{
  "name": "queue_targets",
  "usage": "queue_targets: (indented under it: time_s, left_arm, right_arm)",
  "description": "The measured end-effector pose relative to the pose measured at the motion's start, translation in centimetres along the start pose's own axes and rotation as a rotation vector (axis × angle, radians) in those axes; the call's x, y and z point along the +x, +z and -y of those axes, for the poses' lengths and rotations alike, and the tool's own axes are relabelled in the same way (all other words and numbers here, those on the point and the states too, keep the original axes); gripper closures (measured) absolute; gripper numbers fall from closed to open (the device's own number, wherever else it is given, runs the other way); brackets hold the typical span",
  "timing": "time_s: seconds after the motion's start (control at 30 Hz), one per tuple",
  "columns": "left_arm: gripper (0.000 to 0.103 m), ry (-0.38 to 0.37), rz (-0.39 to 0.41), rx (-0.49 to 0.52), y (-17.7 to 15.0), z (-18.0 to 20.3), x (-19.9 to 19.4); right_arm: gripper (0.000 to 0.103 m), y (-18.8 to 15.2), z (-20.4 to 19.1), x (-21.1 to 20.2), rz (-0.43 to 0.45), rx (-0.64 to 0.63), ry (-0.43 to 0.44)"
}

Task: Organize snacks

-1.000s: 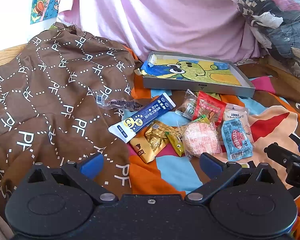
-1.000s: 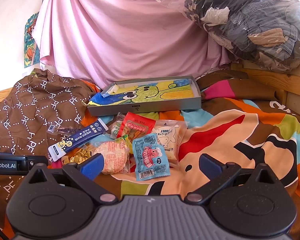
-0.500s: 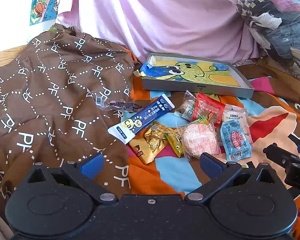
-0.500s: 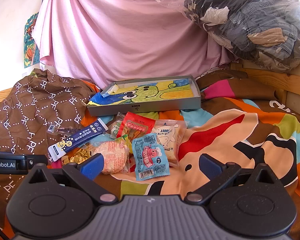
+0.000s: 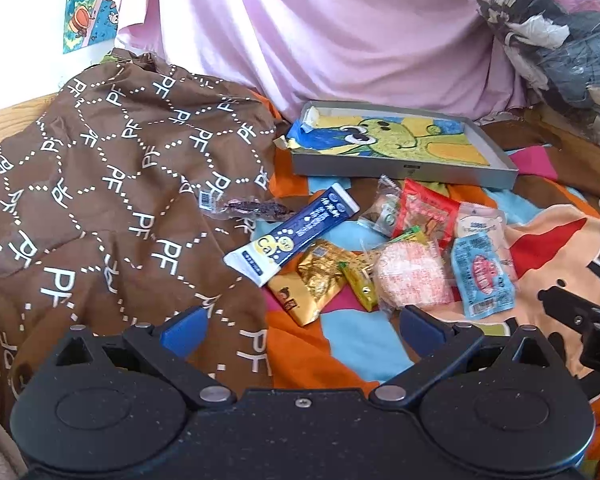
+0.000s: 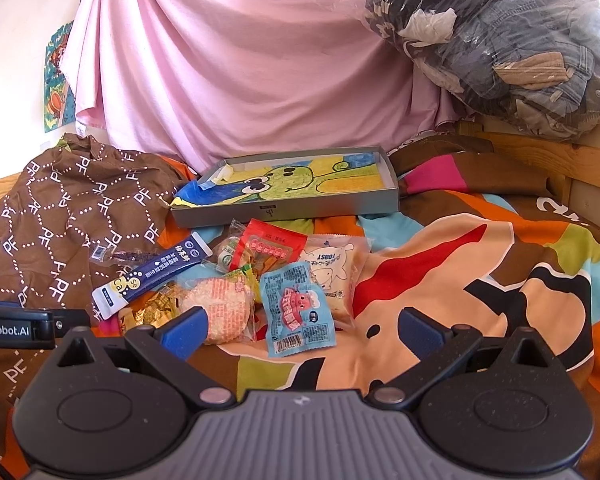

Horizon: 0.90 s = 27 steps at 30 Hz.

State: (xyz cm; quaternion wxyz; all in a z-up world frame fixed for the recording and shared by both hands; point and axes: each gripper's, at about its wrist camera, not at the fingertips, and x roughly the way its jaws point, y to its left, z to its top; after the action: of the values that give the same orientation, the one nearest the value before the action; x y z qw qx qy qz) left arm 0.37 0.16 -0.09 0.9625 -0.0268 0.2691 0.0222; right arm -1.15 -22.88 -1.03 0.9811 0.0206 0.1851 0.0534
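Observation:
A heap of snack packets lies on a colourful bedspread: a long dark-blue stick pack point(image 5: 292, 233) point(image 6: 152, 276), a gold foil pack point(image 5: 312, 284), a round pink cake in clear wrap point(image 5: 410, 280) point(image 6: 218, 308), a red packet point(image 5: 426, 216) point(image 6: 266, 250), a light-blue packet point(image 5: 482, 280) point(image 6: 296, 308) and a white toast packet point(image 6: 332, 268). Behind them sits a shallow grey box point(image 5: 404, 172) point(image 6: 284, 210) lined with a frog drawing. My left gripper point(image 5: 300, 326) and right gripper point(image 6: 298, 328) both hang open and empty, just short of the heap.
A brown patterned cloth point(image 5: 100, 184) is bunched on the left, with a small clear packet point(image 5: 244, 208) on its edge. A pink sheet point(image 6: 240, 60) hangs behind. A clear bag of clothes point(image 6: 500, 40) rests on the wooden bed frame point(image 6: 540, 152) at right.
Both grippers have eased slightly forward toward the snack heap. Nothing has been picked up or shifted.

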Motion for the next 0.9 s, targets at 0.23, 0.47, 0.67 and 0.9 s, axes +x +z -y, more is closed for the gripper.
queue_targets:
  time_s: [0.23, 0.47, 0.67, 0.9]
  left_arm:
    - [0.002, -0.030, -0.048, -0.014, 0.6, -0.5, 1.0]
    - [0.002, -0.047, -0.091, 0.098, 1.6, 0.3, 2.2]
    - [0.002, -0.101, -0.109, 0.235, 2.6, 1.3, 4.2]
    - [0.002, -0.229, -0.042, 0.316, 4.0, 3.0, 6.8]
  right_arm:
    - [0.000, 0.2, 0.2, 0.7, -0.060, -0.030, -0.029]
    - [0.000, 0.4, -0.8, 1.0, -0.101, -0.188, -0.075]
    - [0.000, 0.6, -1.7, 1.6, -0.148, -0.300, -0.084]
    - [0.000, 0.9, -2.4, 3.3, -0.180, -0.384, -0.087]
